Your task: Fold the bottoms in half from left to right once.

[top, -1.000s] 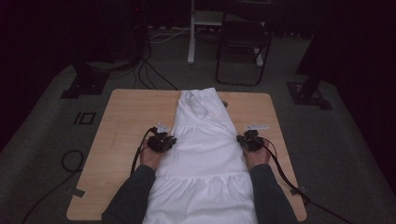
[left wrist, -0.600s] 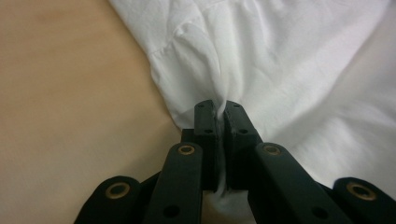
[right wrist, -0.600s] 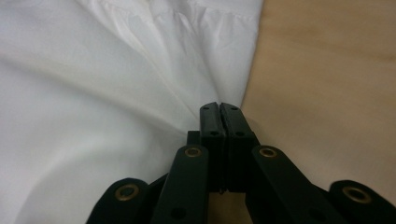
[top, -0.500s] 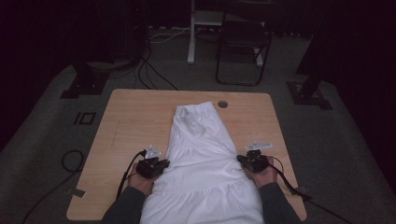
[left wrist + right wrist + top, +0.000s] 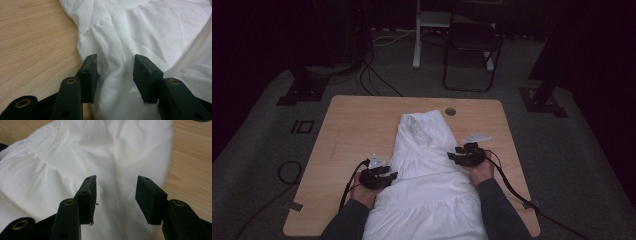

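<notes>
Because the white gathered cotton garment (image 5: 427,175) lies flat along the middle of the light wooden table (image 5: 347,130), with its narrow top towards the far edge and its wide tiered hem hanging over the near edge by the person, each hand works on its own side of it. The left gripper (image 5: 381,176) rests at the left border of the cloth, and in the left gripper view its black jaws stand apart, having just been opening; a soft ridge of the white cloth (image 5: 117,75) is between them, but the pads do not press it, so the fabric is released. The right gripper (image 5: 466,155) is at the right border, a little farther up the table, and its jaws have also just been opening; the cloth (image 5: 75,165) lies under and beyond them, free. This placing probably lets both sides be spread evenly. The next grasp likely needs a fresh fold of the edge.
</notes>
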Motion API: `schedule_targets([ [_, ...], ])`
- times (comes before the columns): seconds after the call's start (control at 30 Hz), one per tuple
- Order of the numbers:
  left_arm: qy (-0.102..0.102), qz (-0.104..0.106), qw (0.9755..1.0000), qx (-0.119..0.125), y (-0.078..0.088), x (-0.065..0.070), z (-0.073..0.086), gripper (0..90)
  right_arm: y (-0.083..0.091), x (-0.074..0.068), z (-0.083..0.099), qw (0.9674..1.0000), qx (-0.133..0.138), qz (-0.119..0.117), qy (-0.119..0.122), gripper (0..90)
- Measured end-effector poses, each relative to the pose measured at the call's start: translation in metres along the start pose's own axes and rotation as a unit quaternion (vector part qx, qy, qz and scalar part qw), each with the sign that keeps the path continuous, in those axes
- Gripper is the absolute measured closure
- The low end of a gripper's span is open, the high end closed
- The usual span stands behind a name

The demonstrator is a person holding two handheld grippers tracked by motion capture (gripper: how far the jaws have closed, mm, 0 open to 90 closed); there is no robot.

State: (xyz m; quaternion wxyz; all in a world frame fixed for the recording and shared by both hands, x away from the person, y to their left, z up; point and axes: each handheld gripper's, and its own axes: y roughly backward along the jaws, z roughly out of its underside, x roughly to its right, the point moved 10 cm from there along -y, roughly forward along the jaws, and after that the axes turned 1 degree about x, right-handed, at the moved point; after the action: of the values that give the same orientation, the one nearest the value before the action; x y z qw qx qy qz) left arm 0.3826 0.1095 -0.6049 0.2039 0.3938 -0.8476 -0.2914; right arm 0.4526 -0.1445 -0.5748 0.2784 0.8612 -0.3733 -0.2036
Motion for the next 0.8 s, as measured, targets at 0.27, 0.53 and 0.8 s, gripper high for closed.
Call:
schedule_targets([
  [0.27,-0.025,-0.012,0.9996,-0.008,0.004,0.005,0.002,53.3,-0.006,0.008,-0.019,0.9992,0.022,0.032,-0.008,86.3],
  [0.53,-0.04,-0.009,0.999,-0.017,0.0,0.01,0.001,50.9,-0.01,0.053,-0.011,0.9955,0.0,0.082,-0.048,84.1],
  [0.8,-0.043,-0.031,0.9984,0.02,-0.008,-0.005,-0.057,47.8,-0.026,0.057,0.011,0.9946,-0.027,0.08,-0.061,81.8],
])
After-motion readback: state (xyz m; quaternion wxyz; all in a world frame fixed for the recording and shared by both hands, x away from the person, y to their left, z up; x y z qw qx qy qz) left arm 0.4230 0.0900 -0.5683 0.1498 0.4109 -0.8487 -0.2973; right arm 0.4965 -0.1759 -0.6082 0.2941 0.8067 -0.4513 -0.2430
